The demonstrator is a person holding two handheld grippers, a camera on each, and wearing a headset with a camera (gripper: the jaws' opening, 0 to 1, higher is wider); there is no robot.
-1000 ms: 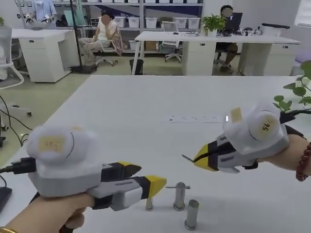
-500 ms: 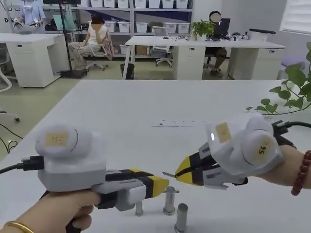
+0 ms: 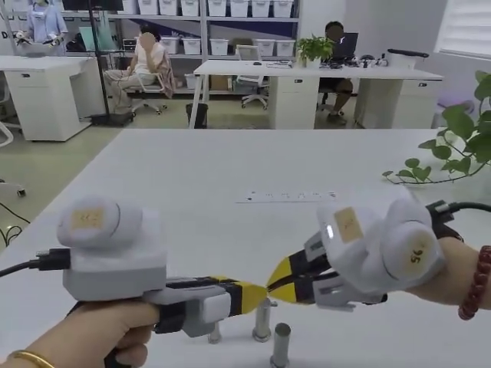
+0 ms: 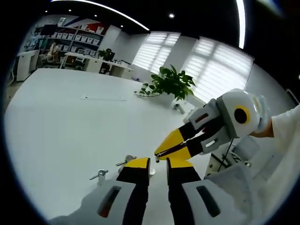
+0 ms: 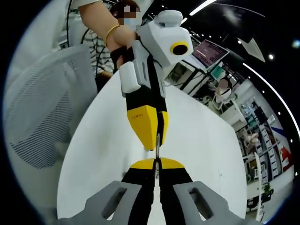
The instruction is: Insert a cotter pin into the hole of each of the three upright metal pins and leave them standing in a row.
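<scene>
Meeting tip to tip above the worktop (image 3: 230, 169), the left claw (image 3: 257, 294) is pointing in from 9 o'clock and the right claw (image 3: 275, 285) from 3 o'clock in the head view. The right claw is pinching a thin cotter pin (image 5: 158, 143) between closed jaws. The pin's free end is reaching the left claw's slightly parted jaws. Three metal pins (image 3: 262, 322) are standing upright, close together, at 6 o'clock of the tips.
</scene>
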